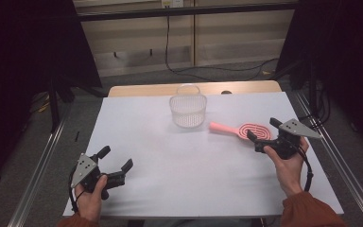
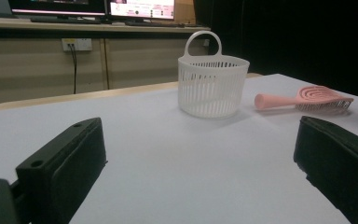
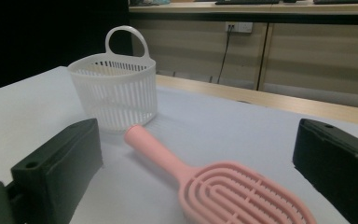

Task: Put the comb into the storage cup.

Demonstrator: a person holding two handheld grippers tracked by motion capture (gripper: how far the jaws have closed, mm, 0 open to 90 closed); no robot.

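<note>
Both spread: right hand-held gripper (image 1: 263, 135) at pink brush (image 1: 246, 129) mid-right, left hand-held gripper (image 1: 116, 158) lower left on bare bench (image 1: 170, 156), white basket (image 1: 187, 110) upper centre.

Wide bare stretch of white table top (image 1: 170, 156) between the two grippers, white slatted basket (image 1: 187, 109) standing at the far middle, pink hairbrush (image 1: 243, 129) lying just right of it, its head between the spread jaws of the right gripper (image 1: 263, 132), left gripper (image 1: 116, 158) with open surface ahead.

Left gripper (image 1: 115, 158) and right gripper (image 1: 261, 129) — jaws wide apart, low over table.
</note>
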